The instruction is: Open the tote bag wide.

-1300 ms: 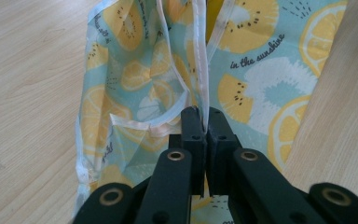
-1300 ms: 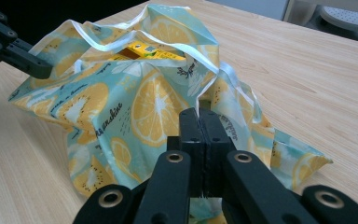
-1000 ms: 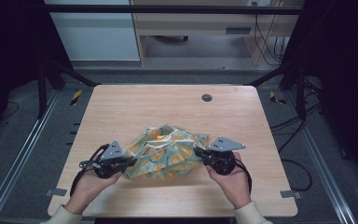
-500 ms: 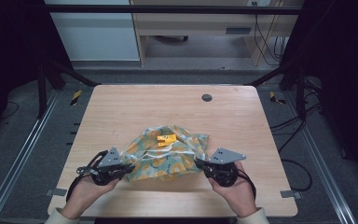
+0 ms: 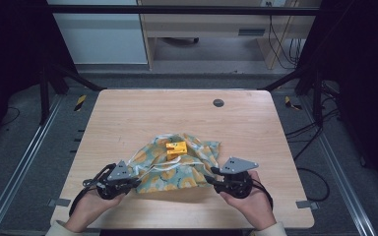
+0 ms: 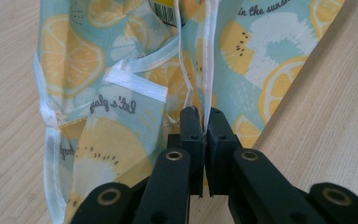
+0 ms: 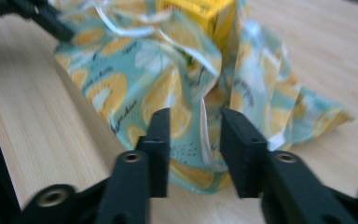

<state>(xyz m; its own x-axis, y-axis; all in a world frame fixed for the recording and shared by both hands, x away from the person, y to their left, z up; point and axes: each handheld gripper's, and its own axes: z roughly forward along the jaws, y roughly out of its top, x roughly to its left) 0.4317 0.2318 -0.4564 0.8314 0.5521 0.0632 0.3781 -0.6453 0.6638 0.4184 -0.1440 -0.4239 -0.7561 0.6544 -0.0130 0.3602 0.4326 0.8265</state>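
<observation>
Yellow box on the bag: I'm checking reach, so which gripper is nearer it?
Right, narrowly. The right gripper sits below-right of the yellow box; the left gripper below-left.

The bag (image 5: 177, 167) was soft, thin cloth with a lemon print and smooth white tape along its edges. The table (image 5: 142, 113) was pale wood, smooth and matt. The box (image 5: 176, 149) looked like shiny yellow card. The jaws were matt black plastic.

both tools are black, each topped by a grey three-cornered plate; left tool (image 5: 130, 183), right tool (image 5: 216, 178); brass-ringed pivot screws; black trailing cables; pale sleeve cuffs.
</observation>
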